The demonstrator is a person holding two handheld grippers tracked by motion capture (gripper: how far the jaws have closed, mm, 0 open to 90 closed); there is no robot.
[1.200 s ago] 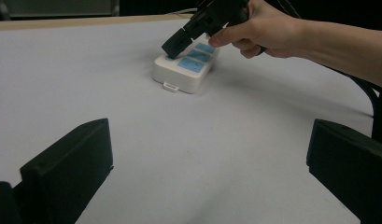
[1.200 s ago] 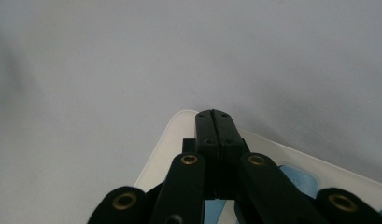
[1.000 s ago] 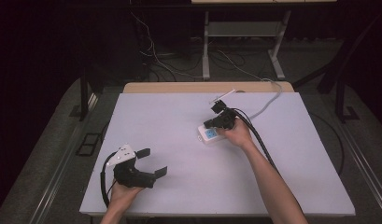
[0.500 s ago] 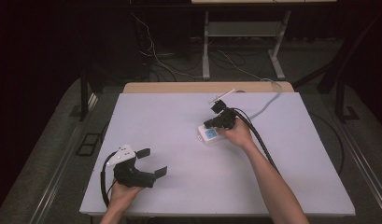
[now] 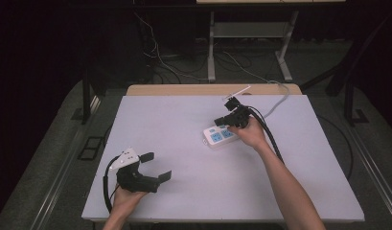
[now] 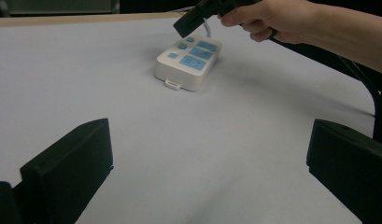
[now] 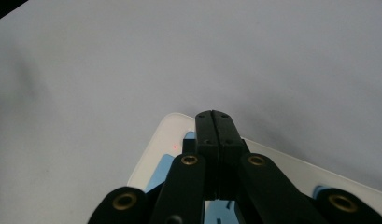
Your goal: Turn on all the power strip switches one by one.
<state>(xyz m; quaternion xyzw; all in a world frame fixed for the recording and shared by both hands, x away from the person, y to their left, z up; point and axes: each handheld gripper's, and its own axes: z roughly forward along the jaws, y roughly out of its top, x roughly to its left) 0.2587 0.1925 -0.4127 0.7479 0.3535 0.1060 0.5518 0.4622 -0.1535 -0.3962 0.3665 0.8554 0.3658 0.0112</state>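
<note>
High view: right tool (image 5: 226,119) pinched closed over power strip (image 5: 218,137); left tool (image 5: 156,166) wide, low.

surface: white table (image 5: 184,120) | on it: white-and-blue power strip (image 5: 218,137)

So the thing here is a white power strip (image 5: 218,136) with light blue socket faces and a few small blue buttons, lying flat on the white table (image 5: 184,124), face up. A little white tab sticks out of one short end, and a white cord runs off the far end. It sits right under the right gripper (image 5: 224,120), whose jaws are pressed together with the tips over the button end, just above or touching it, hard to say which. It lies well apart from the left gripper (image 5: 156,166), out ahead of its spread jaws.
</note>
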